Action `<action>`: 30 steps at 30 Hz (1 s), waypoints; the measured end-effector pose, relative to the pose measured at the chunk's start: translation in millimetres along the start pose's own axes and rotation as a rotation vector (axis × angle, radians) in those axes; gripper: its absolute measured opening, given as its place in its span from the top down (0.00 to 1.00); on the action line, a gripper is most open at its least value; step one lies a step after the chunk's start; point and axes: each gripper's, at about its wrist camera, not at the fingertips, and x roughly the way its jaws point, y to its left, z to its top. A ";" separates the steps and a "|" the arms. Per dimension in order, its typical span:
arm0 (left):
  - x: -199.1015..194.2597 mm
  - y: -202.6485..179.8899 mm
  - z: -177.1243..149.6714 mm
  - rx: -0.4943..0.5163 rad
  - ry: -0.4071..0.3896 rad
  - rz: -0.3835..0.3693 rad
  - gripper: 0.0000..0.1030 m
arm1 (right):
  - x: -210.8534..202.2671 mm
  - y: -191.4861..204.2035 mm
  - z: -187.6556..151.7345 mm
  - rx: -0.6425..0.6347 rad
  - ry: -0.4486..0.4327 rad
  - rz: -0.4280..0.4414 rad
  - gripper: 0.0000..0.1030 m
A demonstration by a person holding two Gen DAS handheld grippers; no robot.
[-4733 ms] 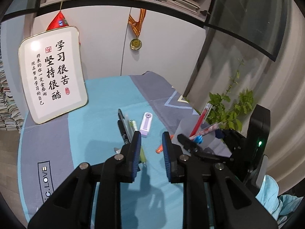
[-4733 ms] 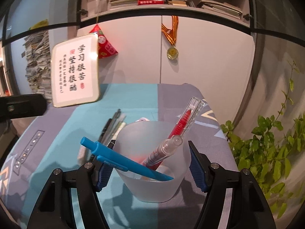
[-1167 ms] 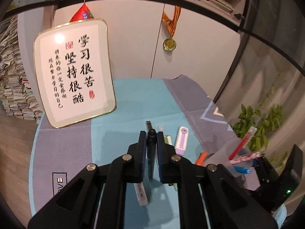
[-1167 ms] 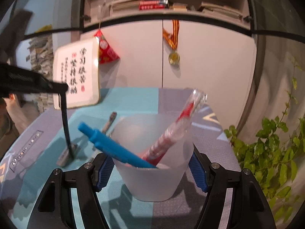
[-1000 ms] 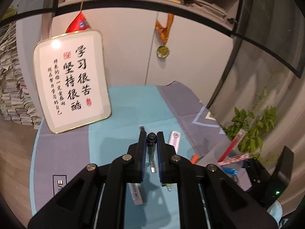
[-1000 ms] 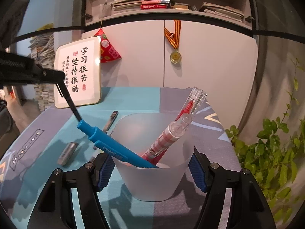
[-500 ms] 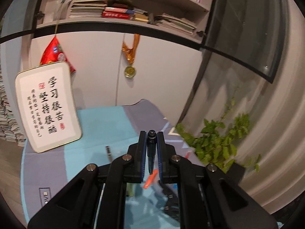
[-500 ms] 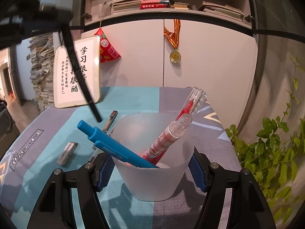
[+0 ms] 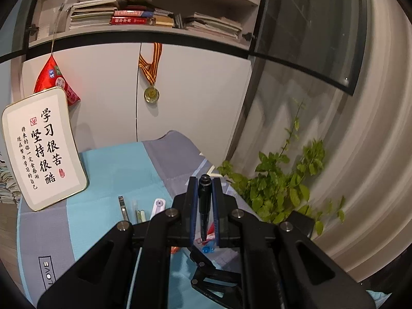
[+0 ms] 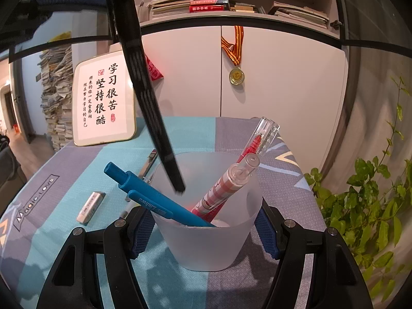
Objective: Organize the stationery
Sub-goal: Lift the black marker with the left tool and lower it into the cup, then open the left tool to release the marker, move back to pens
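Stationery is being gathered into a frosted plastic cup (image 10: pixel 208 231), which stands on the bench (image 10: pixel 64 231) between the pads of the right tool (image 10: pixel 206 229); its jaws bracket the cup closely, though whether they actually press its wall cannot be told. Inside lean a blue pen (image 10: pixel 154 200), a red pen with a clear cap (image 10: pixel 257 141) and a pink patterned pen (image 10: pixel 226 188).

The left tool (image 9: pixel 204 211) is clamped on a black pen (image 10: pixel 149 108), gripped near its upper end. In the right wrist view the pen's long axis slants down from upper left to lower right, and its tip sits just above the cup's mouth, left of centre (the pen is tilted, not plumb). Judging from that, the coming move is a short descent and release; the tip must pass between the blue pen and the pink one.

An eraser (image 10: pixel 91 207) and a few more pens (image 9: pixel 126 206) lie on the bench left of the cup.
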 end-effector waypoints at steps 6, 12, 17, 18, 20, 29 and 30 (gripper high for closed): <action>17.4 3.3 -8.9 0.012 0.048 0.018 0.92 | 0.0 0.1 0.0 0.000 0.000 0.000 0.31; 29.9 1.5 -16.6 0.028 0.089 0.028 0.92 | 0.0 0.0 0.0 0.000 0.000 0.000 0.31; 31.4 3.8 -16.4 0.013 0.101 0.016 0.92 | 0.1 0.0 0.4 0.000 0.003 -0.001 0.31; 31.4 4.4 -16.1 0.010 0.102 0.018 0.92 | 0.3 0.2 0.4 -0.001 0.003 -0.001 0.31; 30.8 6.2 -15.9 0.004 0.104 0.022 0.92 | -0.2 -0.1 0.7 0.001 0.002 0.000 0.31; 19.5 30.8 -13.6 -0.054 0.084 0.055 0.90 | -0.4 1.1 0.5 0.001 0.002 0.000 0.31; 18.8 38.9 -15.0 -0.071 0.084 0.070 0.90 | -0.4 1.0 0.4 0.001 0.002 0.000 0.31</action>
